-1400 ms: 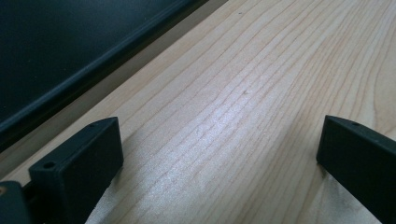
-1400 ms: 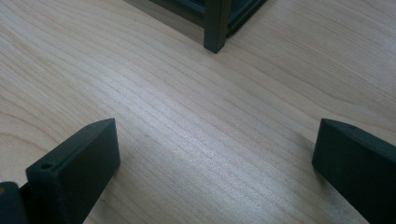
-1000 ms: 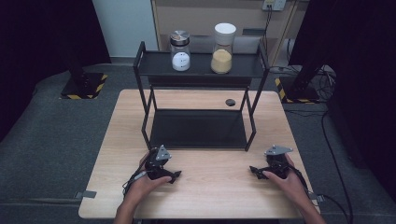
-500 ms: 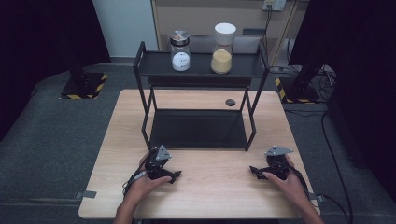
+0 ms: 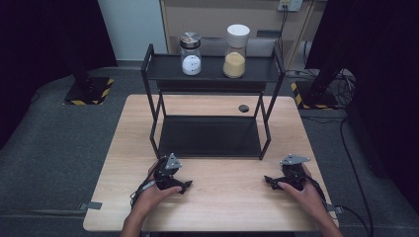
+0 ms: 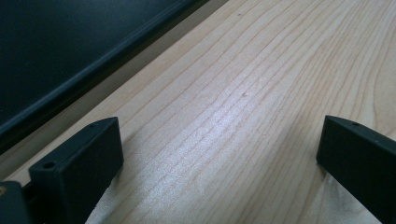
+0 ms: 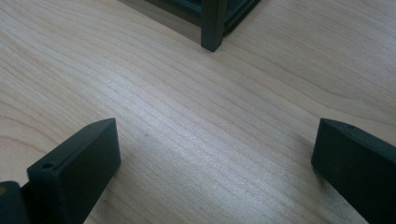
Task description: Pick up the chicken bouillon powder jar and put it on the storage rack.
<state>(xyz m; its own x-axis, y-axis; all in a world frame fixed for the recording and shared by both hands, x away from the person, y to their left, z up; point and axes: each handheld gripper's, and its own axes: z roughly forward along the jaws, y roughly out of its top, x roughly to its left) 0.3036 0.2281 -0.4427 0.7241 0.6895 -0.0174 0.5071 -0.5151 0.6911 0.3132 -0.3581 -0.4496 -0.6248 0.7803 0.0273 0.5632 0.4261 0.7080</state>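
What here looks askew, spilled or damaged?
Nothing stands out. Both jars stand upright on the rack; a small dark disc lies alone on the table.

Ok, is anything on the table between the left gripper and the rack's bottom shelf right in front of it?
Nothing visible. The left gripper rests on the table with its jaws open, and bare wood runs from it to the front edge of the rack's bottom shelf. The left gripper view shows the same: open wood up to that dark edge.
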